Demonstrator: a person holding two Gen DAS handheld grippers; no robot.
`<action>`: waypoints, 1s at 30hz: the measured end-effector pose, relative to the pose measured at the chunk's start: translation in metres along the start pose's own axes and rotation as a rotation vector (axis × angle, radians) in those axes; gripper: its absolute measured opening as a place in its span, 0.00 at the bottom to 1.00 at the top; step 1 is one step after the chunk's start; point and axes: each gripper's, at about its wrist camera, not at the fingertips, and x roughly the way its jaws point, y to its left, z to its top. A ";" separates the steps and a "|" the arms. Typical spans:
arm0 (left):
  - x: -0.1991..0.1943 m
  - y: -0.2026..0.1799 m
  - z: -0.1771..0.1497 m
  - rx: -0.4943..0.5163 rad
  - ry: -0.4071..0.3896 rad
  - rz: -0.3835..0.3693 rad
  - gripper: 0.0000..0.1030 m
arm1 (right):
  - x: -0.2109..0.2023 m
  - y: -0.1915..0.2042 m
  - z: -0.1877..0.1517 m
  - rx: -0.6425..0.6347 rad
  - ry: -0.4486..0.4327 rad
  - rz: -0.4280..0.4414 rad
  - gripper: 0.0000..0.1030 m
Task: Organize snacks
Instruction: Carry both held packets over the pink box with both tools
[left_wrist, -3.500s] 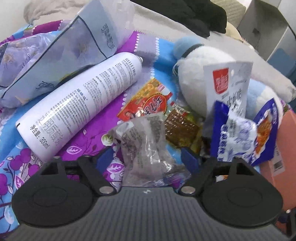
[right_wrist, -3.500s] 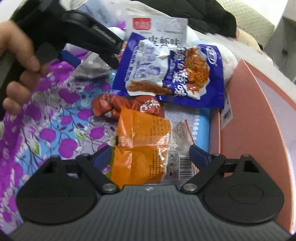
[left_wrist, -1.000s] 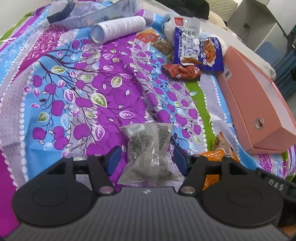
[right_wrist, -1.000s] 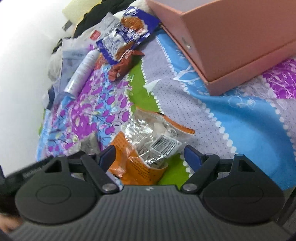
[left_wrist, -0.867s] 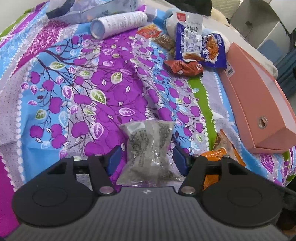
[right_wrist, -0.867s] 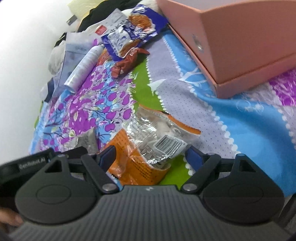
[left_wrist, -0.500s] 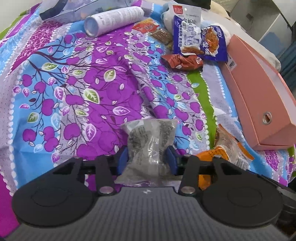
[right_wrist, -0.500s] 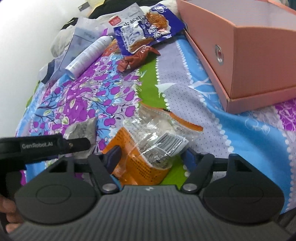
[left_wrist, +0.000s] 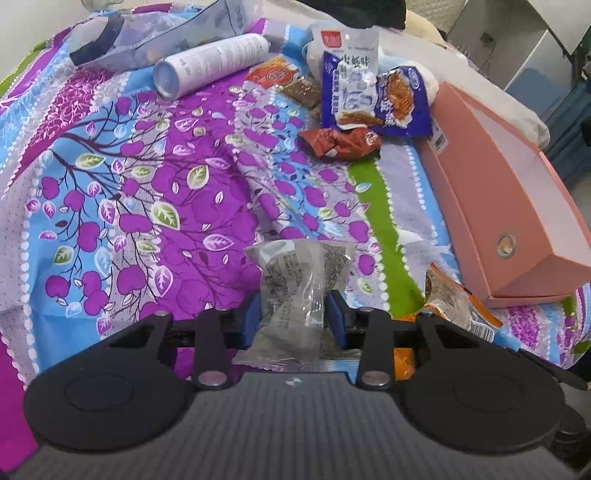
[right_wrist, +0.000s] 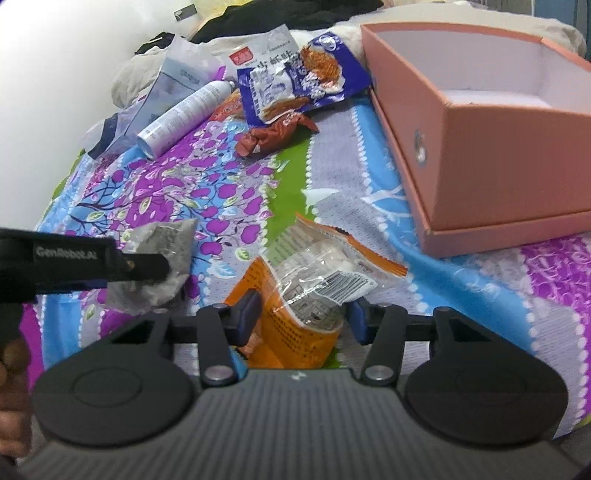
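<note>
Both grippers hold packets — left gripper (left_wrist: 293, 319) grey packet (left_wrist: 295, 291), right gripper (right_wrist: 303, 319) seemingly orange packet (right_wrist: 295, 306) — pink box (right_wrist: 498, 166) looks bare.

The bedspread (left_wrist: 155, 192) lies bare across its middle, leaving broad passage. At the far end a spray can (left_wrist: 212, 64) and snack packets (left_wrist: 373, 96) crowd together, and the pink box (right_wrist: 491, 147) walls off the right side.

place: bedroom; cue: floral bedsheet (left_wrist: 155, 192) (pillow (left_wrist: 480, 85) behind)
</note>
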 end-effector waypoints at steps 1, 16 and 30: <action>-0.002 -0.001 0.001 0.001 -0.002 -0.008 0.43 | -0.002 -0.002 0.001 0.001 -0.003 -0.002 0.50; -0.044 -0.025 0.010 0.037 -0.077 -0.066 0.41 | -0.040 -0.002 0.010 -0.066 -0.079 -0.032 0.40; -0.101 -0.080 0.019 0.131 -0.164 -0.168 0.41 | -0.114 -0.013 0.035 -0.046 -0.216 -0.062 0.39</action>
